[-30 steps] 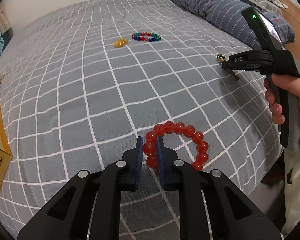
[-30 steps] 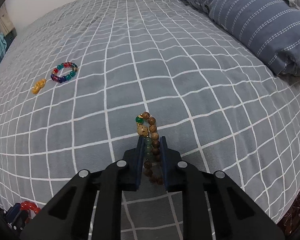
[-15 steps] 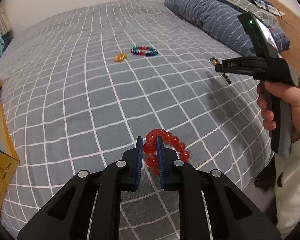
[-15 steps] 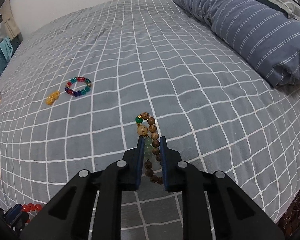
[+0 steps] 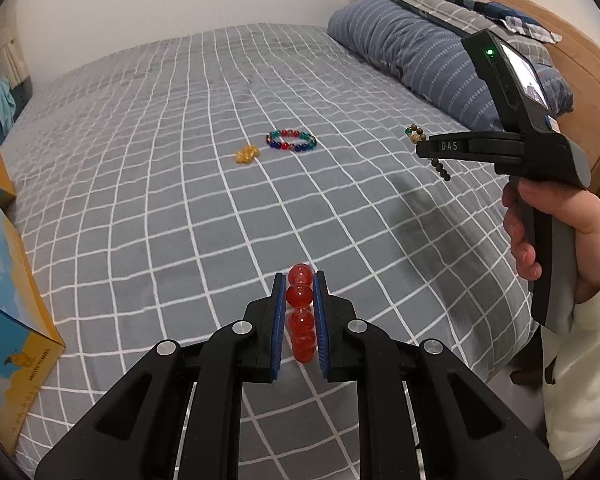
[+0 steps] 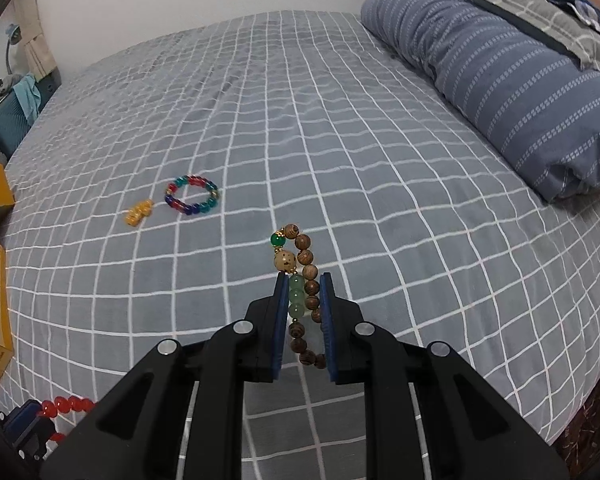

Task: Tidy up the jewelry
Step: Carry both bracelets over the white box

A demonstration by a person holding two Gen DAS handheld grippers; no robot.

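My left gripper [image 5: 299, 280] is shut on a red bead bracelet [image 5: 300, 296] and holds it above the grey checked bed; the beads hang in a line between the pads. My right gripper [image 6: 302, 280] is shut on a brown wooden bead bracelet with green beads [image 6: 296, 272], lifted off the bed; it also shows at the right of the left wrist view [image 5: 424, 148]. A multicoloured bead bracelet [image 6: 191, 195] and a small yellow bead piece [image 6: 139, 212] lie on the bed, far ahead and left of both grippers.
A blue and yellow cardboard box [image 5: 8, 292] stands at the bed's left edge. A blue striped pillow [image 6: 500, 76] lies at the right by the wooden headboard [image 5: 560, 36]. The bed edge drops off at the lower right.
Both grippers have risen with their bracelets. The red bracelet has come off the bed and now hangs straight between the left pads. The view has tilted up toward the far wall.
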